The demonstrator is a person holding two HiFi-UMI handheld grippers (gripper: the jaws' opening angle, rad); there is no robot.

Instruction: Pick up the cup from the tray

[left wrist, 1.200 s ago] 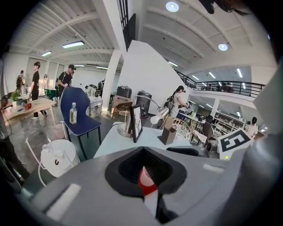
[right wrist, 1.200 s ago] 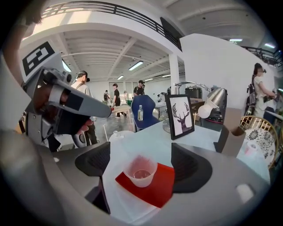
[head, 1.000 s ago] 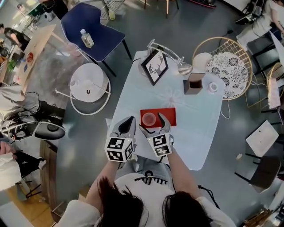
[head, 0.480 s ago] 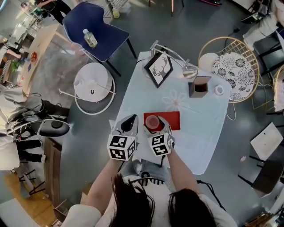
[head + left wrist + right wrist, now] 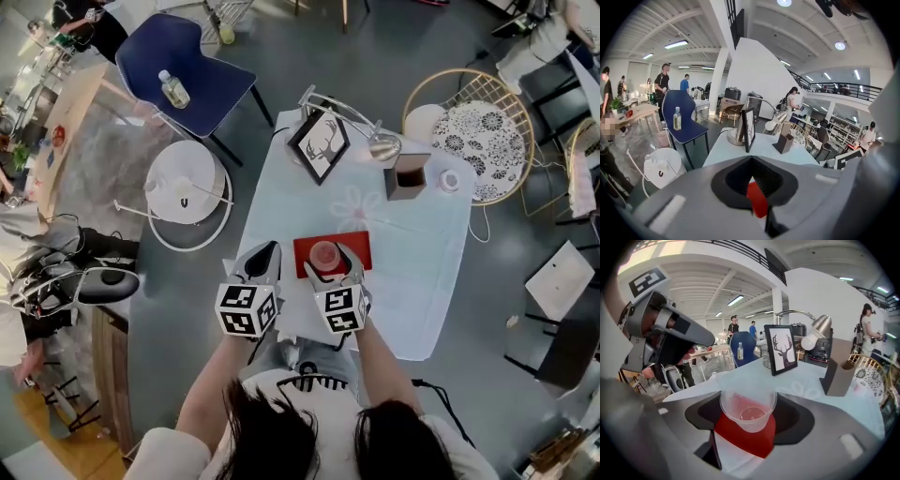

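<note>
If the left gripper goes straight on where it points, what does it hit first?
Most likely the white table, just left of the red tray: the shut left gripper points down at it. The picture frame stands well beyond. Depth is hard to judge here.

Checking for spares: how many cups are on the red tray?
1: a clear cup stands on the red tray, between the jaws of the right tongs, which have just been closing. The tongs hide part of the tray.
</note>
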